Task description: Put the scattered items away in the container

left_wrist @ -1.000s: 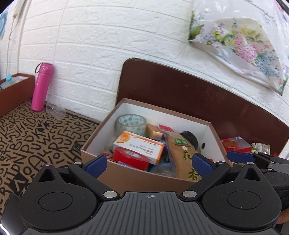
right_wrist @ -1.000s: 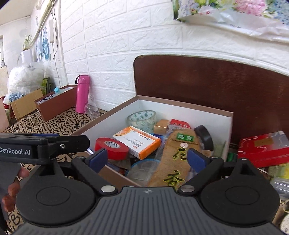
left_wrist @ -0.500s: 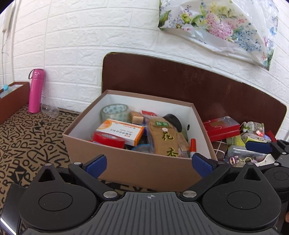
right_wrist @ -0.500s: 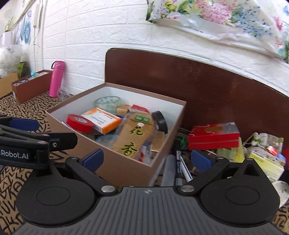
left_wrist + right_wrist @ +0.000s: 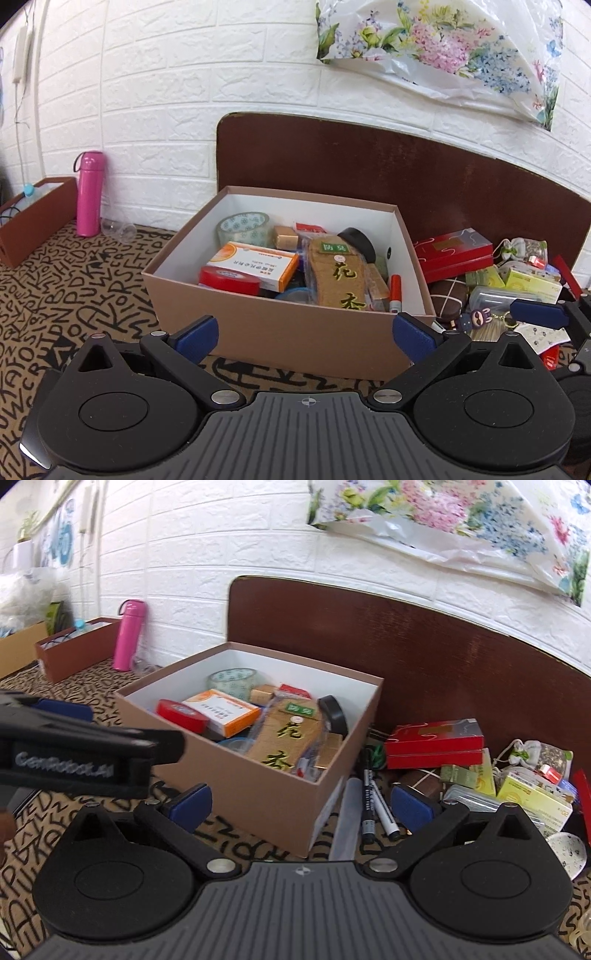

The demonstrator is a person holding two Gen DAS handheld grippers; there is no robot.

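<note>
An open brown cardboard box (image 5: 280, 332) (image 5: 251, 775) stands on the patterned cloth and holds a red tape roll (image 5: 229, 278), an orange-white medicine box (image 5: 255, 264), a clear tape roll (image 5: 242, 229) and a tan packet (image 5: 340, 277). Scattered items lie right of it: a red flat box (image 5: 432, 742), black markers (image 5: 373, 805), a yellow-green carton (image 5: 532, 801). My left gripper (image 5: 304, 334) is open and empty, in front of the box. My right gripper (image 5: 301, 805) is open and empty, at the box's near right corner.
A pink bottle (image 5: 88, 194) and a long brown tray (image 5: 33, 218) stand at the left by the white brick wall. A dark brown board (image 5: 406, 166) leans behind the box. A floral bag (image 5: 443, 55) hangs above.
Both grippers have pulled back from over the box and shifted right. The box now looks smaller and the pile of items to its right has come into view.
</note>
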